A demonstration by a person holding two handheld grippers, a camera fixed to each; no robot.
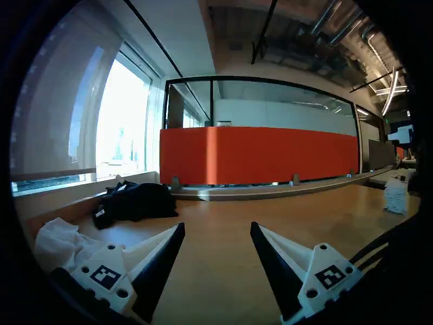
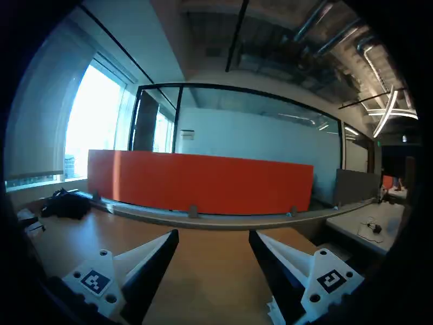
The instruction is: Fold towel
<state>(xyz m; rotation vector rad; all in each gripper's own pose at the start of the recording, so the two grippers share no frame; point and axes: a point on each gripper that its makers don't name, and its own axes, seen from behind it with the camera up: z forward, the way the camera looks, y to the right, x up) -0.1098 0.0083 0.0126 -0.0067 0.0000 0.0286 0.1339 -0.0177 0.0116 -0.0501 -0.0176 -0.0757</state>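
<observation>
Nearest the cameras, the left gripper (image 1: pixel 216 226) and right gripper (image 2: pixel 214 233) both spread their black-edged white fingers wide and empty over the light wooden tabletop (image 1: pixel 216 273). Low at the left of the left gripper view lies the crumpled white towel (image 1: pixel 57 241), with a black fabric bundle (image 1: pixel 135 201) behind it and an orange partition panel (image 1: pixel 260 154) beyond. Reaching into that heap risks pinching a bunched fold rather than a corner, or snagging the bundle.

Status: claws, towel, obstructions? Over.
Left claw open, empty. Right claw open, empty. White cloth, likely the towel, crumpled left of left claw, untouched. Black bag behind it, not blocking.
</observation>
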